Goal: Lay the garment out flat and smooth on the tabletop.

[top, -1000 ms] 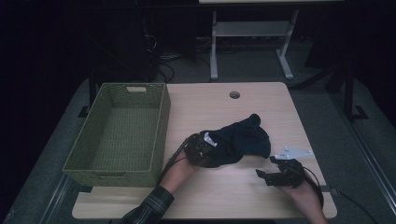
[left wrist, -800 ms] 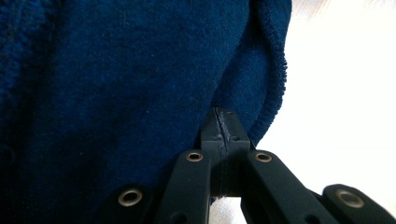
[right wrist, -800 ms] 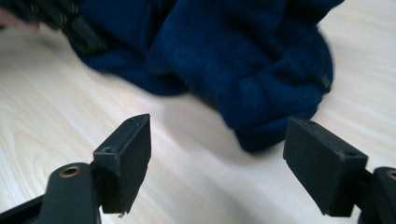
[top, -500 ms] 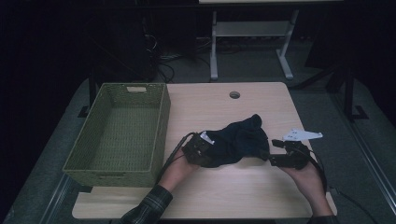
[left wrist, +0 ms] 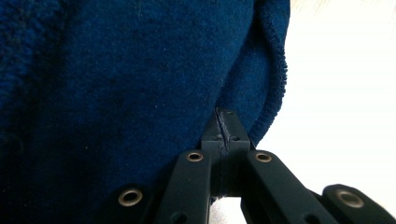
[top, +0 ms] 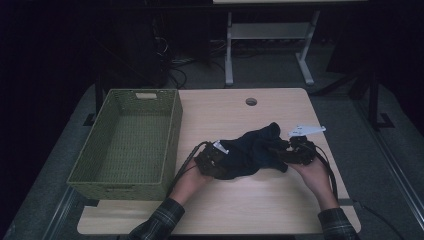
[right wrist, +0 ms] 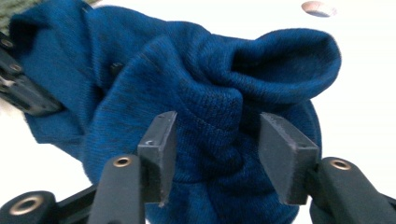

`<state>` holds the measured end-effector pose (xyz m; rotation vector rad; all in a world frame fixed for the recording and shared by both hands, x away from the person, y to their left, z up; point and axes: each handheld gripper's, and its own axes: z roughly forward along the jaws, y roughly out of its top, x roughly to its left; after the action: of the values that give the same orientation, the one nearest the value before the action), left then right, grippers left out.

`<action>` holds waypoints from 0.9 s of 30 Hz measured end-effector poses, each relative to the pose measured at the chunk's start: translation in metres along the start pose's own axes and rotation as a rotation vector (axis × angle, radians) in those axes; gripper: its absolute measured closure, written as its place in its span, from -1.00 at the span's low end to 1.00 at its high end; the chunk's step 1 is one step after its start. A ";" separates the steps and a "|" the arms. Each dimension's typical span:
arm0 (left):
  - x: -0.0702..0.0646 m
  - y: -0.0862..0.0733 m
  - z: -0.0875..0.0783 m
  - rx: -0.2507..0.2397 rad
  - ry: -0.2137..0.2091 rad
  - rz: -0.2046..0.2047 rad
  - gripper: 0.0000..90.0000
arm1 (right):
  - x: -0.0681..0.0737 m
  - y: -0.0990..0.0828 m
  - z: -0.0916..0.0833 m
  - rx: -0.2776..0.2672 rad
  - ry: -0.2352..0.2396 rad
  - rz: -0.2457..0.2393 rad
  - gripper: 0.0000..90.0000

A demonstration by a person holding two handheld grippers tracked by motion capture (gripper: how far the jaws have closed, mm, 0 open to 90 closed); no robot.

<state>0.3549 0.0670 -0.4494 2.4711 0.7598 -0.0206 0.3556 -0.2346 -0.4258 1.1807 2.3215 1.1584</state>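
A dark blue knit cloth point(top: 255, 147) lies bunched on the wooden table point(top: 240, 210), right of middle. My left gripper point(top: 212, 160) is at the cloth's left end. In the left gripper view its jaws are shut point(left wrist: 226, 123) on the hem of the cloth point(left wrist: 116, 84). My right gripper point(top: 285, 152) is at the cloth's right end. In the right gripper view its jaws point(right wrist: 215, 154) stand apart on either side of a fold of the cloth point(right wrist: 210, 84). They have just been closing on that fold. The left gripper point(right wrist: 18, 88) shows at the far left of that view.
A green woven basket point(top: 120, 182) stands empty on the left side of the table, close to my left hand. A round cable hole point(top: 251, 101) is in the table's far edge. Beyond the table a white stand point(top: 270, 35) and cables lie on the floor.
My right hand has moved from the table's front right corner in to the cloth's right end. The left hand and the cloth's left end have stayed put.
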 end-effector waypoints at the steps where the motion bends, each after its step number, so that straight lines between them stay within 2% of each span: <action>1: -0.001 0.000 0.000 -0.001 0.003 0.000 1.00 | -0.001 -0.001 0.004 0.010 0.005 -0.005 0.26; 2: -0.001 0.000 0.000 -0.001 0.003 0.000 1.00 | -0.001 -0.001 0.004 0.010 0.005 -0.005 0.26; 3: -0.001 0.000 -0.001 0.014 0.009 0.018 1.00 | -0.002 -0.003 0.008 0.029 -0.002 -0.013 0.48; 5: -0.001 0.001 0.000 0.010 0.012 0.015 1.00 | -0.002 -0.003 0.008 0.023 -0.001 -0.020 0.63; 6: -0.001 0.001 0.000 0.010 0.012 0.015 1.00 | -0.002 -0.003 0.008 0.023 -0.001 -0.020 0.63; 7: -0.001 0.001 0.000 0.012 0.010 0.017 1.00 | -0.003 -0.001 0.005 0.010 -0.004 -0.023 0.80; 8: 0.000 0.001 0.000 0.010 0.005 0.013 1.00 | -0.003 0.000 0.004 0.003 -0.008 -0.028 0.83; 10: 0.000 0.001 -0.001 0.013 0.003 0.017 1.00 | -0.004 0.002 0.001 -0.008 -0.015 -0.033 0.85; 11: 0.001 0.001 -0.001 0.021 0.004 0.021 1.00 | -0.005 0.005 0.000 0.007 -0.013 -0.031 0.85; 13: 0.001 0.002 -0.001 0.021 0.008 0.024 1.00 | -0.005 0.010 -0.003 0.008 -0.023 -0.043 0.86; 14: -0.001 0.001 0.000 0.007 0.009 0.008 1.00 | -0.006 0.013 -0.005 0.005 -0.029 -0.052 0.86; 15: -0.001 0.002 0.000 0.010 0.012 0.016 1.00 | -0.007 0.017 -0.007 0.009 -0.030 -0.055 0.86; 17: -0.001 0.002 0.000 0.012 0.013 0.017 1.00 | -0.009 0.024 -0.010 -0.004 -0.052 -0.069 0.86; 19: -0.001 0.002 0.001 0.003 0.009 0.004 1.00 | -0.013 0.031 -0.013 -0.004 -0.061 -0.069 0.86; 27: 0.000 0.002 0.000 0.007 0.004 0.006 1.00 | -0.029 0.050 -0.016 0.003 -0.103 -0.077 0.86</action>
<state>0.3560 0.0658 -0.4489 2.4809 0.7549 -0.0167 0.3920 -0.2487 -0.3797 1.1145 2.2712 1.0427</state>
